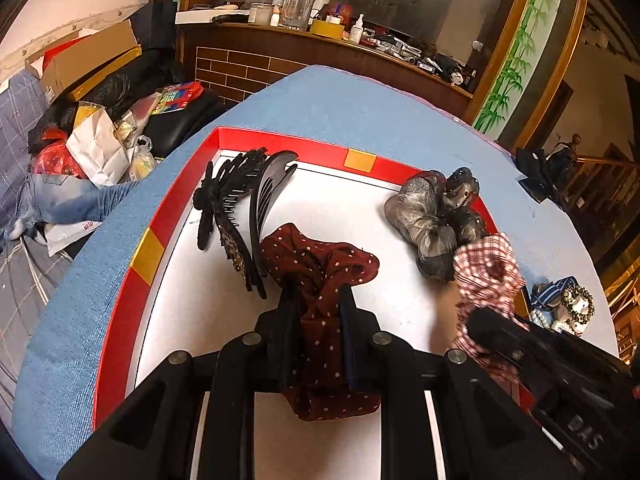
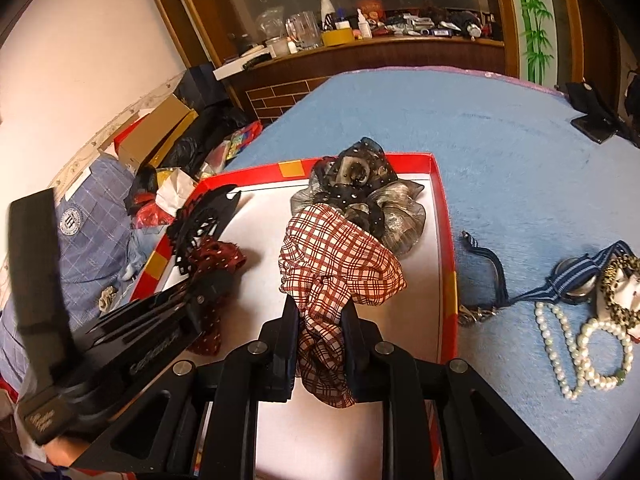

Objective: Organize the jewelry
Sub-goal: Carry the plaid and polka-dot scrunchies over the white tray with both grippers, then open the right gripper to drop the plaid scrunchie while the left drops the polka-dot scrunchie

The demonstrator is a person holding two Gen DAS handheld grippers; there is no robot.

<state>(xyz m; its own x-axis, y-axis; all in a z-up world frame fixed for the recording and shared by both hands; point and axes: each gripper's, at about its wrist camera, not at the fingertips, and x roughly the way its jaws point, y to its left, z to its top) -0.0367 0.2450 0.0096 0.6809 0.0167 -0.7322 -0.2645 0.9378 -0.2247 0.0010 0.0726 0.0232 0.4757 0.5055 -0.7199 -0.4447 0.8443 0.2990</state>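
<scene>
A red box with a white floor (image 1: 224, 280) (image 2: 444, 240) lies on the blue cloth. My left gripper (image 1: 318, 320) is shut on a dark red polka-dot scrunchie (image 1: 320, 264), held over the box floor; that scrunchie also shows in the right wrist view (image 2: 218, 256). My right gripper (image 2: 320, 332) is shut on a red-and-white plaid scrunchie (image 2: 340, 264), also over the box; it shows in the left wrist view (image 1: 488, 268). Black hair clips (image 1: 240, 208) (image 2: 200, 220) lie at the box's left. A grey and black scrunchie pile (image 1: 436, 216) (image 2: 360, 192) lies at the far right corner.
On the blue cloth right of the box lie a pearl necklace (image 2: 580, 344), a striped ribbon piece (image 2: 560, 280), a leopard-trimmed item (image 2: 620, 292) and a dark cord with chain (image 2: 488, 280). A black stand (image 2: 596, 112) sits at the far right. Clutter fills the floor at left (image 1: 100, 140).
</scene>
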